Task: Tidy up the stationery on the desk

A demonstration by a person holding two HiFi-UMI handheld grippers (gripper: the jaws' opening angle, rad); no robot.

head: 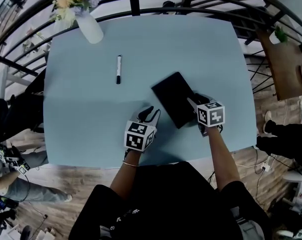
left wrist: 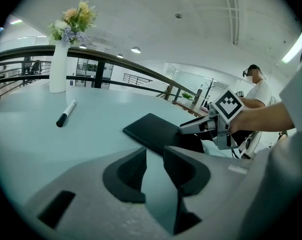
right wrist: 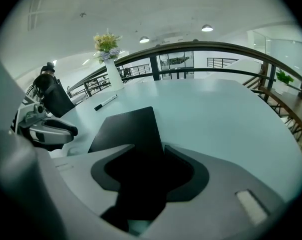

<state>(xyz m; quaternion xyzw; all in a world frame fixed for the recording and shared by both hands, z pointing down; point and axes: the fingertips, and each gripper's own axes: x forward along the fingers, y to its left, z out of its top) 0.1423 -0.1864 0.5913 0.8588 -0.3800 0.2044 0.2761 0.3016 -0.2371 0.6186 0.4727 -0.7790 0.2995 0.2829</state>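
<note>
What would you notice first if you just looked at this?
A black notebook lies in the middle of the pale blue table, with the right gripper over its edge and the left gripper, empty, just left of it. Farther back lie a marker and, at the far left corner, a white vase of flowers.

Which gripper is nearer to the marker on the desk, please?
Left. The left gripper hovers nearer the person, right of the marker; the right gripper is farther right, at the black notebook.
</note>
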